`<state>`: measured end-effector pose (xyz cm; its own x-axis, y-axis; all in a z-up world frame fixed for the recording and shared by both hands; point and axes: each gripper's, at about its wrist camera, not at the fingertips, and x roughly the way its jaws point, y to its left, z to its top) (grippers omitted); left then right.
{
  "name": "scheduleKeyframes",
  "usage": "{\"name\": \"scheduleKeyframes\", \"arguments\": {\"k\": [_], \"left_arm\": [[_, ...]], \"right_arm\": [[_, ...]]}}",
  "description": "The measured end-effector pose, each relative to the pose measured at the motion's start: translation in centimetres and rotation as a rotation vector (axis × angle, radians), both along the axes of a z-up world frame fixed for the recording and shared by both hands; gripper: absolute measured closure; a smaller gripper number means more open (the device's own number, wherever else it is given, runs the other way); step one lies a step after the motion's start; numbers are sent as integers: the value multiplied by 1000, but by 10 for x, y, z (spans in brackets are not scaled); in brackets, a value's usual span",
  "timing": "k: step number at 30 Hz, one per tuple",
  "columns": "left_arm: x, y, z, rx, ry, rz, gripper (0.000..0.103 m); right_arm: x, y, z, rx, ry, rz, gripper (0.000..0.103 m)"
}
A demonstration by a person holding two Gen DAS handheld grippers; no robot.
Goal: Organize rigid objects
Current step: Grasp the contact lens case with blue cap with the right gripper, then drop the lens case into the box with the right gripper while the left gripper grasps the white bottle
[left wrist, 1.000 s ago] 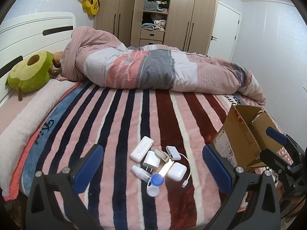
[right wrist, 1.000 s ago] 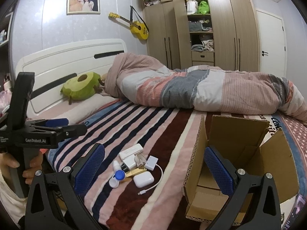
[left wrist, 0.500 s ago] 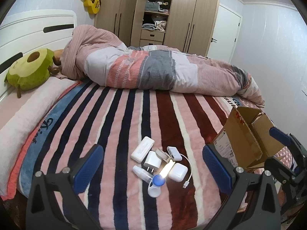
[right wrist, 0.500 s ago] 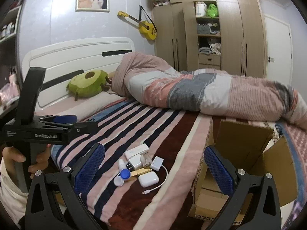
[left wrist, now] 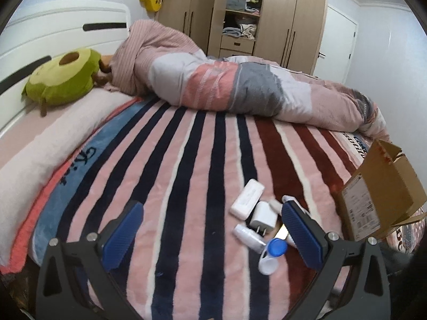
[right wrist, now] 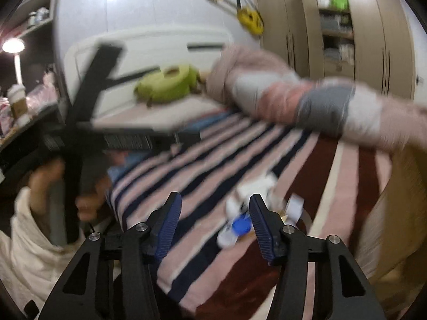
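Note:
A cluster of small objects lies on the striped blanket [left wrist: 186,186]: a white power bank [left wrist: 246,198], a white charger plug [left wrist: 263,216], a small white bottle [left wrist: 248,236] and a blue-capped case [left wrist: 271,256]. An open cardboard box [left wrist: 384,189] stands to their right. My left gripper [left wrist: 210,237] is open and empty, left of the cluster, with its right finger over part of it. My right gripper [right wrist: 216,225] is open and empty; in its blurred view the blue cap [right wrist: 241,225] sits beside its right finger.
A rolled quilt [left wrist: 240,85] lies across the far side of the bed. A green avocado plush [left wrist: 64,77] rests by the white headboard. A wardrobe [left wrist: 240,13] stands behind. The left hand with its gripper handle [right wrist: 77,144] fills the left of the right wrist view.
My left gripper has swung left, so the cluster now lies under its right finger. My right gripper has narrowed its opening and moved fast toward the objects; its view is blurred.

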<state>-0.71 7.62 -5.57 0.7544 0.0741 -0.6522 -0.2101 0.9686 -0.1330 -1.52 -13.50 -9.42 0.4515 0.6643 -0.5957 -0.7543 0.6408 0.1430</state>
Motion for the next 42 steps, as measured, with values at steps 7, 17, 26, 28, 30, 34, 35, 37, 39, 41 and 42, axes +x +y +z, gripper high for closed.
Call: {"name": "scheduleKeyframes", "arguments": {"k": [7,17,26,28,30,34,35,37,39,41,42], "left_arm": [[0,9,-30,62,28,-5,1],[-7,19,-36,42,0,-66,1],[2,16,-47,-7,33,-220,1],[6,14,-52,-21,51,-244,1],[7,11,-55,-52,58,-262,1],[10,2,-60,-72,75,-273,1],[12,-2,-61,-70,79,-283,1],[16,-9,-65,-56,91,-301,1],[24,-16,-69,-48,107,-317,1],[32,-21,-75,-53,121,-336,1],[36,-23,-78,-57,129,-343,1]], "right_arm": [[30,12,-72,-14,197,-73,57],[44,43,-95,-119,179,-161,78],[32,27,-66,-84,128,-46,78],[29,22,-51,-82,99,-36,78],[28,15,-30,-65,72,-23,78],[25,-3,18,-29,25,-20,78],[23,-12,34,-23,-7,-31,78],[21,-33,65,-14,-67,-74,78],[22,-54,86,-6,-96,-119,78],[26,-82,104,-20,-114,-195,78],[29,-93,109,-58,-132,-242,78]]}}
